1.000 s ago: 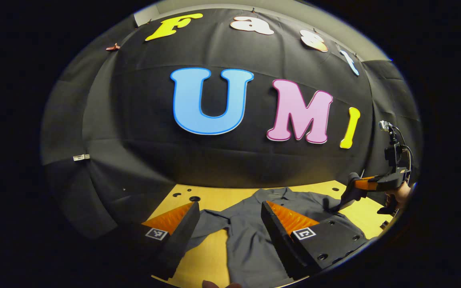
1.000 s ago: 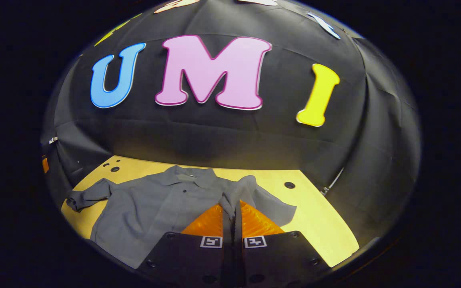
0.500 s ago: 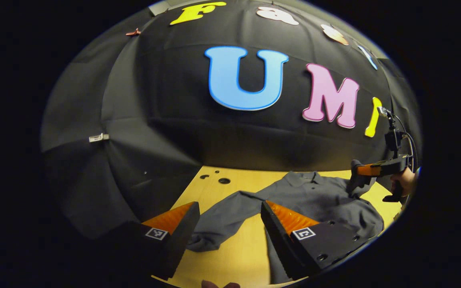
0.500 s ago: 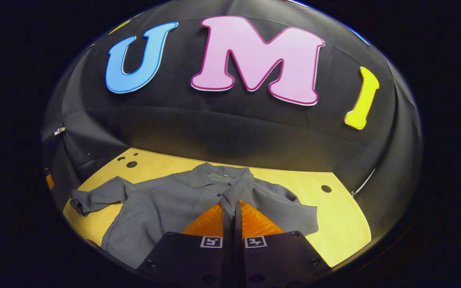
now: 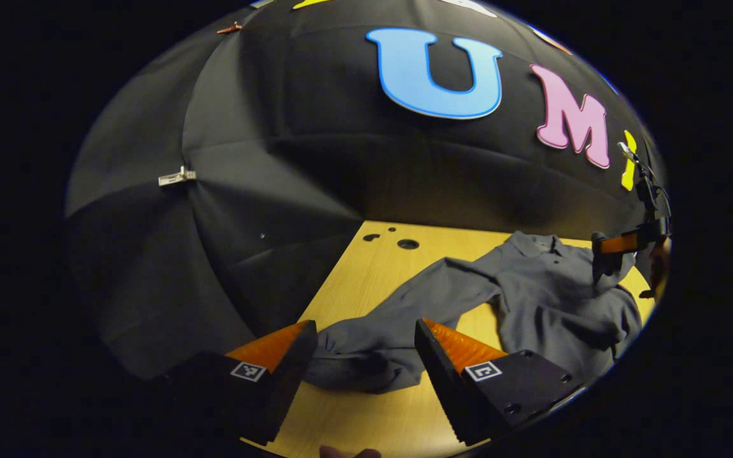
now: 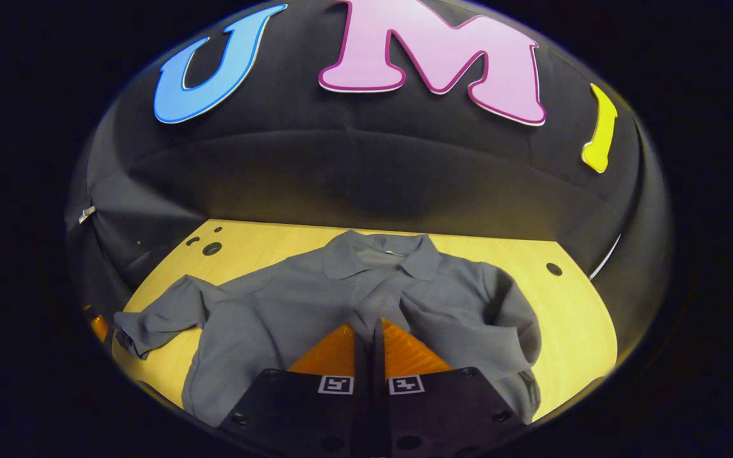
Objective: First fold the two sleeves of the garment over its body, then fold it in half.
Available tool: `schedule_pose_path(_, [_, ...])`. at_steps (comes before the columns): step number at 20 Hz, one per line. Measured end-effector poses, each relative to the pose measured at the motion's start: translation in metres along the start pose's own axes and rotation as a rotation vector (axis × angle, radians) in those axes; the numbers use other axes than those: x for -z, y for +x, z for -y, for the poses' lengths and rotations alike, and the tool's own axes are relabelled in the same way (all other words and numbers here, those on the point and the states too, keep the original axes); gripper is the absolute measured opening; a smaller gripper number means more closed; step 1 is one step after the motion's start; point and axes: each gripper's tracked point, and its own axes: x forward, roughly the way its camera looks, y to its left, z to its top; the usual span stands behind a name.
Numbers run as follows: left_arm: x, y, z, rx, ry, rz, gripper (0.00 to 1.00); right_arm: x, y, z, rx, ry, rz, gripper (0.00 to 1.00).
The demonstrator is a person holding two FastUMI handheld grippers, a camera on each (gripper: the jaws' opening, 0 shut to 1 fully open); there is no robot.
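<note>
Since a second ago the right gripper [image 6: 368, 331], fingers clenched on the right sleeve [image 6: 376, 302], has carried it over the grey polo shirt's [image 6: 290, 305] chest. The left gripper [image 5: 363, 340], fingers spread wide, has swung toward the left sleeve [image 5: 366, 362], whose cuff lies between them, apparently untouched. The shirt lies collar toward 12 o'clock on the wooden counter [image 6: 570, 318]; bare wood remains at 3 o'clock, black cloth wall [image 6: 354, 178] behind.

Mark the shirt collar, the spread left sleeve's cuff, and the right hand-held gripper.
shirt collar [image 6: 384, 254], right gripper view, on the collar's flap.
left sleeve cuff [image 5: 357, 369], left gripper view, on the bunched sleeve end.
right hand-held gripper [image 6: 369, 334], right gripper view, between its closed fingertips, on pinched fabric.
</note>
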Motion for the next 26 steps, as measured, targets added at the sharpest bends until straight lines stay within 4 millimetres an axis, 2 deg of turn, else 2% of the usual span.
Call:
schedule_pose_path(2, [0.011,0.013,-0.001,0.005,0.0,-0.037,0.98,0.002,0.002,-0.012,-0.039,-0.002,-0.01,0.1])
schedule_pose_path(3, [0.014,0.018,0.0,0.007,0.005,-0.051,0.98,0.003,0.001,-0.018,-0.058,0.0,-0.013,0.19])
schedule_pose_path(4, [0.019,0.024,-0.001,0.01,0.012,-0.061,0.98,0.004,-0.001,-0.024,-0.085,0.007,-0.016,0.22])
schedule_pose_path(5, [0.021,0.029,0.001,0.014,0.02,-0.071,0.98,0.002,-0.003,-0.034,-0.134,0.027,-0.013,0.29])
schedule_pose_path(7, [0.027,0.035,0.002,0.02,0.034,-0.089,0.97,-0.01,-0.018,-0.064,-0.272,0.064,0.012,0.72])
schedule_pose_path(8, [0.031,0.038,-0.001,0.024,0.041,-0.101,0.98,-0.014,-0.027,-0.073,-0.32,0.069,0.03,0.73])
schedule_pose_path(9, [0.035,0.041,-0.002,0.026,0.049,-0.116,0.98,-0.018,-0.034,-0.074,-0.338,0.066,0.041,0.79])
schedule_pose_path(13, [0.055,0.047,-0.003,0.037,0.091,-0.187,0.98,-0.016,-0.055,-0.05,-0.297,0.046,0.05,0.8])
schedule_pose_path(15, [0.074,0.051,-0.002,0.046,0.107,-0.258,0.99,-0.009,-0.067,-0.036,-0.27,0.044,0.05,0.8])
schedule_pose_path(16, [0.068,0.057,0.0,0.055,0.094,-0.227,1.0,-0.005,-0.074,-0.029,-0.259,0.04,0.048,0.8])
schedule_pose_path(17, [0.074,0.059,0.003,0.062,0.101,-0.27,1.0,0.0,-0.081,-0.025,-0.25,0.034,0.045,0.8])
schedule_pose_path(18, [0.072,0.059,0.009,0.094,0.114,-0.259,0.93,0.005,-0.089,-0.021,-0.247,0.026,0.044,0.8])
schedule_pose_path(19, [0.07,0.058,0.016,0.114,0.142,-0.27,0.91,0.01,-0.098,-0.018,-0.244,0.018,0.043,0.8])
schedule_pose_path(22, [0.062,0.066,0.015,0.086,0.158,-0.257,0.17,0.028,-0.121,-0.009,-0.239,0.013,0.031,0.8])
schedule_pose_path(24, [0.062,0.068,0.016,0.063,0.169,-0.257,0.07,0.038,-0.138,0.0,-0.229,0.02,0.029,0.8])
schedule_pose_path(26, [0.059,0.066,0.016,0.041,0.185,-0.27,0.06,0.046,-0.152,0.012,-0.219,0.016,0.022,0.8])
